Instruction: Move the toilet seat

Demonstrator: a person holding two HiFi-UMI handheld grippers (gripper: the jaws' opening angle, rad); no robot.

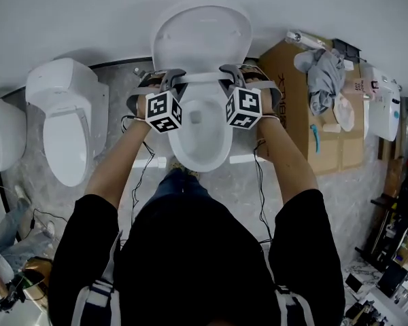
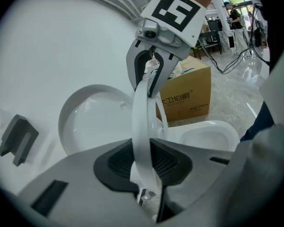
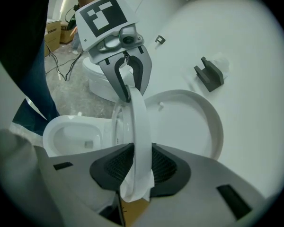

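Observation:
The white toilet seat ring (image 1: 202, 77) is raised on edge above the open bowl (image 1: 202, 131), in front of the upright lid (image 1: 200, 36). My left gripper (image 1: 168, 79) holds the ring's left side and my right gripper (image 1: 232, 75) its right side. In the left gripper view the ring (image 2: 141, 122) runs from between my left gripper's (image 2: 143, 160) dark pads up to the right gripper (image 2: 151, 79) opposite. The right gripper view shows the ring (image 3: 138, 126) pinched in my right gripper (image 3: 141, 163), with the left gripper (image 3: 128, 86) clamped on its far end.
A second white toilet (image 1: 64, 124) stands to the left. A cardboard box (image 1: 326, 121) with a grey cloth (image 1: 323, 73) on it stands right of the bowl. Cables (image 1: 139, 175) trail over the marble floor. A grey bracket (image 3: 209, 74) is on the wall.

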